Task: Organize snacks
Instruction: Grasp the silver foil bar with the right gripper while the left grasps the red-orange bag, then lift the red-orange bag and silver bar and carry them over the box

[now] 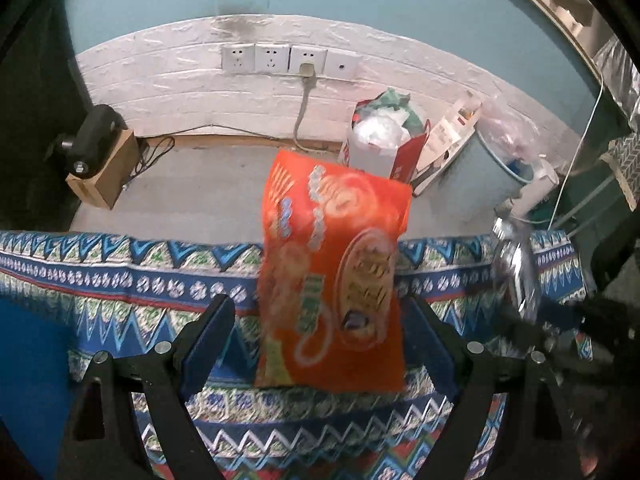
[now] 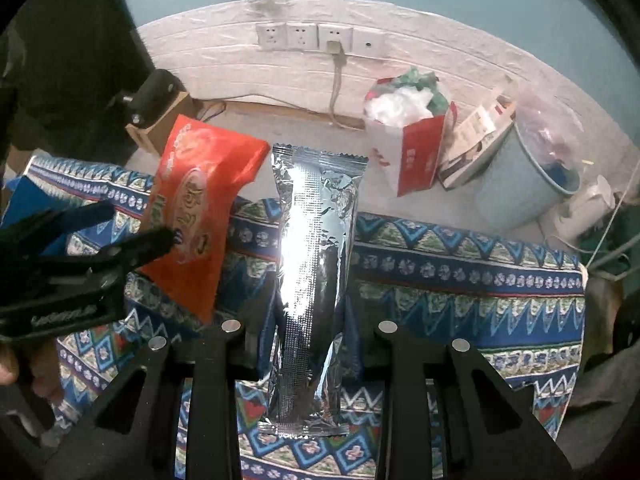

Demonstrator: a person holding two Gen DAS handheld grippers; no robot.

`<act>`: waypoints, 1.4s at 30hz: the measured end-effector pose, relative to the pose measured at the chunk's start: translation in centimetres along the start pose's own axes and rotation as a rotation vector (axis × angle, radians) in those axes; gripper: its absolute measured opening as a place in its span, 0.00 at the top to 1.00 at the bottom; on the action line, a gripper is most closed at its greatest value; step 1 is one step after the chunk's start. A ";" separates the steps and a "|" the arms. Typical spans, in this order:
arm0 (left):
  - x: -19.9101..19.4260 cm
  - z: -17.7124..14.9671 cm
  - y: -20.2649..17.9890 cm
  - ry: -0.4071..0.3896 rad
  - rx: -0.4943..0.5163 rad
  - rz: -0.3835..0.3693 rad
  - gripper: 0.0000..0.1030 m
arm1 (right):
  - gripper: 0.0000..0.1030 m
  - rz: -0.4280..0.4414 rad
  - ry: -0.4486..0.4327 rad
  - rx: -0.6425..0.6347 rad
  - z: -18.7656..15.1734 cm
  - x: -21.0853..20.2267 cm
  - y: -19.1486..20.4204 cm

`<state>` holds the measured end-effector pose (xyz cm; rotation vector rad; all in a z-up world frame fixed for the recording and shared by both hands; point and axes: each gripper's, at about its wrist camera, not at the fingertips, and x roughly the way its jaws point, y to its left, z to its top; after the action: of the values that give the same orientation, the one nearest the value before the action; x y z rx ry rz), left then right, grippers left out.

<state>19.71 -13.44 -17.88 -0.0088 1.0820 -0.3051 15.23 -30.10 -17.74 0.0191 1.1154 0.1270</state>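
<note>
**Two snack packs in the air, nothing yet put away**

Black jaws of the right gripper (image 2: 310, 332) are pinching a long silver foil pack (image 2: 314, 280) near its lower half, so the pack is standing upright in front of the lens with its crimped top edge pointing toward the wall. Over on the left, the left gripper (image 1: 320, 320) is holding an orange snack bag (image 1: 334, 276); its fingers (image 1: 208, 332) are standing wide, and the right-wrist view shows one jaw lying against the bag's face. Whether both pads are pressing it is hard to say from the blur, but the bag is hanging clear of the patterned cloth (image 1: 120, 276), so it is judged to be gripped.

As for progress, both packs are being carried above the cloth-covered surface and neither is lying in any sorted spot. No tray or box for snacks is showing, so the placing step appears to be left entirely.

Around them, a red-and-white paper bag (image 2: 404, 152) stuffed with plastic is standing on the floor by the wall, beside a pale blue bucket (image 2: 516, 184). A clear plastic bottle (image 1: 516, 264) is sitting at the cloth's right edge, close enough to the left gripper's path to be knocked. Wall sockets (image 1: 276, 58) with one cable plugged in are lying well beyond.
</note>
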 end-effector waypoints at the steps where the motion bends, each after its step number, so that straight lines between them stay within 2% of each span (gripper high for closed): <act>1: 0.2 0.1 -0.3 -0.002 0.003 0.006 0.15 | 0.73 0.000 -0.001 -0.010 -0.1 0.1 0.2; 7: 2.0 0.6 -1.6 0.042 0.028 0.033 0.15 | 0.73 -0.019 0.007 -0.007 -0.4 0.7 -0.1; 16: 4.3 0.3 -1.1 0.098 0.006 0.046 0.15 | 0.73 -0.019 0.010 0.027 -0.3 0.8 -1.4; 21: 4.0 -0.2 -1.2 0.076 0.020 0.033 0.15 | 0.73 -0.019 0.010 0.030 -0.4 0.8 -1.5; 25: 3.5 -0.7 -1.4 0.055 0.068 0.053 0.35 | 0.73 -0.019 0.009 0.027 -0.4 0.7 -1.3; 28: 3.2 -1.1 -1.4 0.051 0.102 0.049 0.44 | 0.73 -0.020 0.007 0.024 -0.5 0.6 -1.2; 32: 2.5 -1.8 -1.8 0.039 0.161 0.074 0.48 | 0.73 -0.024 0.003 0.020 -0.6 0.4 -1.0; 42: -1.0 -2.8 -1.1 0.012 0.191 0.081 0.48 | 0.73 -0.027 -0.011 -0.025 -0.8 -1.1 1.1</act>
<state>16.63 -13.85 -18.19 0.2072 1.0582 -0.3342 13.96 -29.19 -17.03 -0.0178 1.1023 0.1168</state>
